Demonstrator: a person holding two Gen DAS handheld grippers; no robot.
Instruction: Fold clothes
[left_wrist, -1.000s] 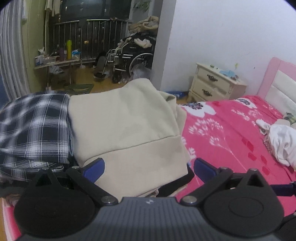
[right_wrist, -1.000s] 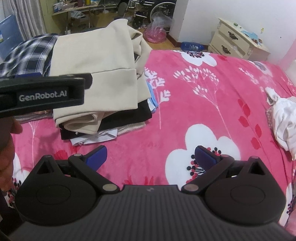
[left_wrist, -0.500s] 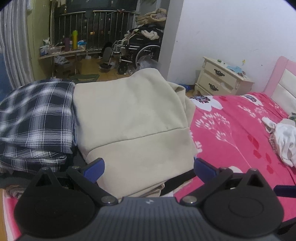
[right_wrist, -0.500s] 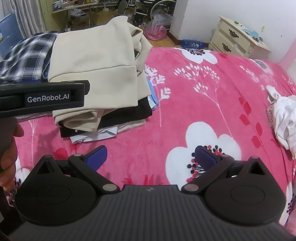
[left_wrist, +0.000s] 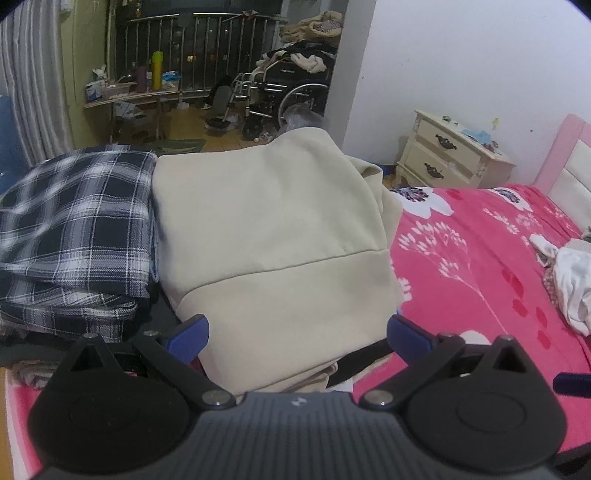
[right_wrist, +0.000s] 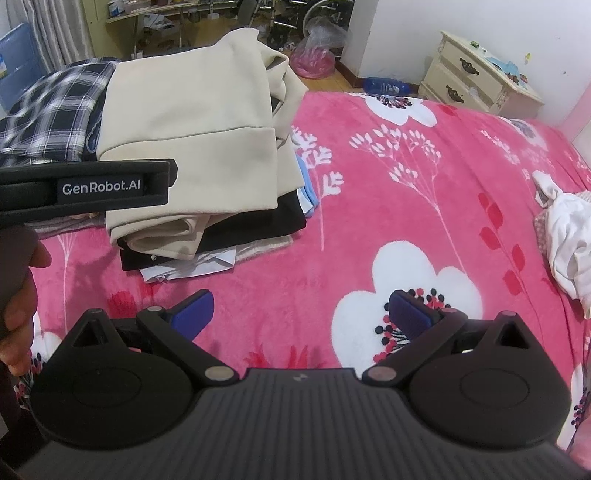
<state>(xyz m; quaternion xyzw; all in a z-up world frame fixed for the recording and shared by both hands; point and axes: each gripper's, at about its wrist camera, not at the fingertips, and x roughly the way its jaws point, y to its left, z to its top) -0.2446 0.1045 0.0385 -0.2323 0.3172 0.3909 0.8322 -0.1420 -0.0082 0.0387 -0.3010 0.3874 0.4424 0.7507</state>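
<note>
Only from the right: black garment (right_wrist: 255, 225) underneath

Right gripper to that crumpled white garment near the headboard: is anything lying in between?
Nothing visible: between the open right gripper and the white garment lies only bare pink floral blanket. The folded stack sits off on the opposite side.

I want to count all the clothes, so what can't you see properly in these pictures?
- Clothes under the beige garment: right wrist view shows only edges of the pile; the beige garment covers them.
- White clothes: both views, cut off by the right edge.
- Plaid shirt: left wrist view, its front is hidden behind the left hand-held gripper.
- Things on the nightstand: too small.
</note>
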